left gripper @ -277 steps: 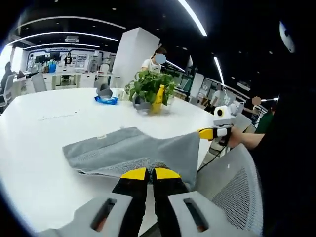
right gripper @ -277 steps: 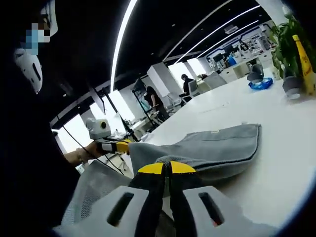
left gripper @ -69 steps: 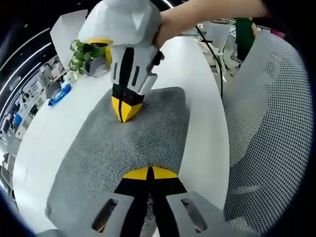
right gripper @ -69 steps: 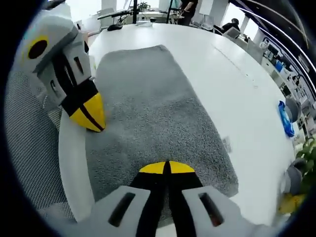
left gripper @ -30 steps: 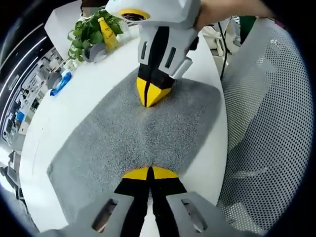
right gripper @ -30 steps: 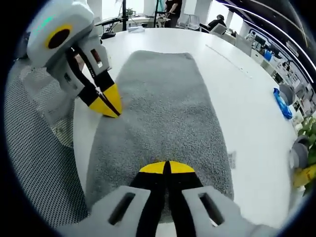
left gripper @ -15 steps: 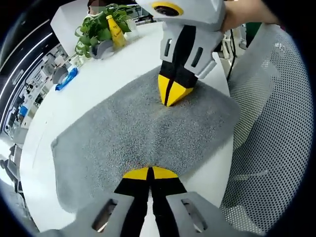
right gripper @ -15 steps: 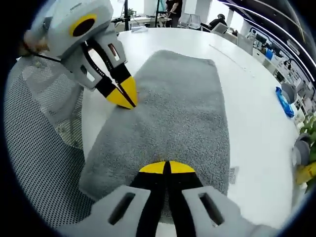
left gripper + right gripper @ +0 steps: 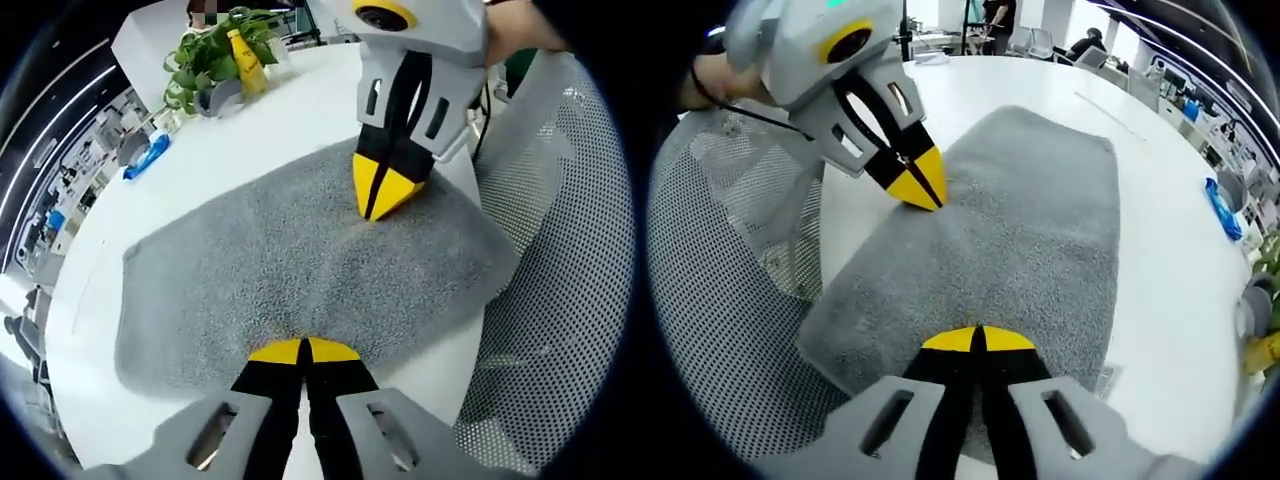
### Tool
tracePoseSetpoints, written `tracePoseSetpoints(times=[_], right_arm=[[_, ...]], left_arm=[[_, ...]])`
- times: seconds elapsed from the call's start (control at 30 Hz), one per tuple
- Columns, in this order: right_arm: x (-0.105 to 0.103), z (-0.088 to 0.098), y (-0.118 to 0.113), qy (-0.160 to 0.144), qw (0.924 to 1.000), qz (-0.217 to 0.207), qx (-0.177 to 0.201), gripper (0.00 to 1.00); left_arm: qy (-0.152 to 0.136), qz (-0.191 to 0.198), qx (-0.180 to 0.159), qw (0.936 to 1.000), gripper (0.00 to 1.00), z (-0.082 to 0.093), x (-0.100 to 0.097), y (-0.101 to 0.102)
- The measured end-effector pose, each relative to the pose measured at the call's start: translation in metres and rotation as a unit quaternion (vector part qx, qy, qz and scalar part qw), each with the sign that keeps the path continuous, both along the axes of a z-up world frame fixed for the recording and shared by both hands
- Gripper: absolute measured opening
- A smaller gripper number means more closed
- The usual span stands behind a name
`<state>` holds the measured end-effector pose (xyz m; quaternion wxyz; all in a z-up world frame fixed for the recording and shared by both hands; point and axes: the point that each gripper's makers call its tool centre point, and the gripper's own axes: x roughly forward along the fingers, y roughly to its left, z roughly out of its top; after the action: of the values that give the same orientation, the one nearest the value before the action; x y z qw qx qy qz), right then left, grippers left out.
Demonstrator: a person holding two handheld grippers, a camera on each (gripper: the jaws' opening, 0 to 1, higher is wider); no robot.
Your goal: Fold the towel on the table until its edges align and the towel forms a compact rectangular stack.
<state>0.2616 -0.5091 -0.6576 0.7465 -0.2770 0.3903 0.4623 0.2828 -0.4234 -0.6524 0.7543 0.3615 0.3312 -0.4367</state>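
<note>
The grey terry-cloth towel (image 9: 290, 270) lies flat on the round white table (image 9: 150, 210), close to the near edge, where one corner juts over the rim above a grey mesh office chair (image 9: 560, 300). It reads as a long rectangle, and its thick, doubled-looking near edge in the right gripper view (image 9: 1040, 240) suggests at least one fold is already in. As I judge it, the stack is not yet compact: at least one more fold across the length seems needed, then squaring of the edges.

The left gripper (image 9: 302, 348), with yellow-tipped black jaws, is clenched, its tips pressing on the towel's near edge; whether cloth is pinched between them cannot be told. Seen in the right gripper view (image 9: 916, 186), its closed point touches the towel's side edge. The right gripper (image 9: 977, 340) likewise has its jaws pressed together at the towel's near edge, and in the left gripper view (image 9: 385, 196) its point rests on the cloth; again a pinch of fabric is not discernible.

Each gripper's own body hides the stretch of towel beneath it, so layer count and edge alignment there are unclear. A small white label (image 9: 1107, 378) peeks from under one edge.

Farther off stand a green potted plant (image 9: 205, 62), a yellow bottle (image 9: 246, 66) and a blue object (image 9: 148, 158), too small to identify.
</note>
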Motion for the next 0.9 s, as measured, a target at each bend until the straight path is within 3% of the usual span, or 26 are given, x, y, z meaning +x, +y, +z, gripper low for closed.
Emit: tracePoseSetpoints(times=[0.27,0.9], right_arm=[[-0.004,0.000,0.003,0.005,1.0000,0.003,0.001,0.00],[-0.015,0.000,0.013,0.031,0.9989,0.007,0.035,0.00]], left_arm=[[0.015,0.030,-0.031,0.9990,0.01,0.000,0.003,0.003],[0.006,0.046,-0.031,0.9984,0.01,0.000,0.011,0.007]])
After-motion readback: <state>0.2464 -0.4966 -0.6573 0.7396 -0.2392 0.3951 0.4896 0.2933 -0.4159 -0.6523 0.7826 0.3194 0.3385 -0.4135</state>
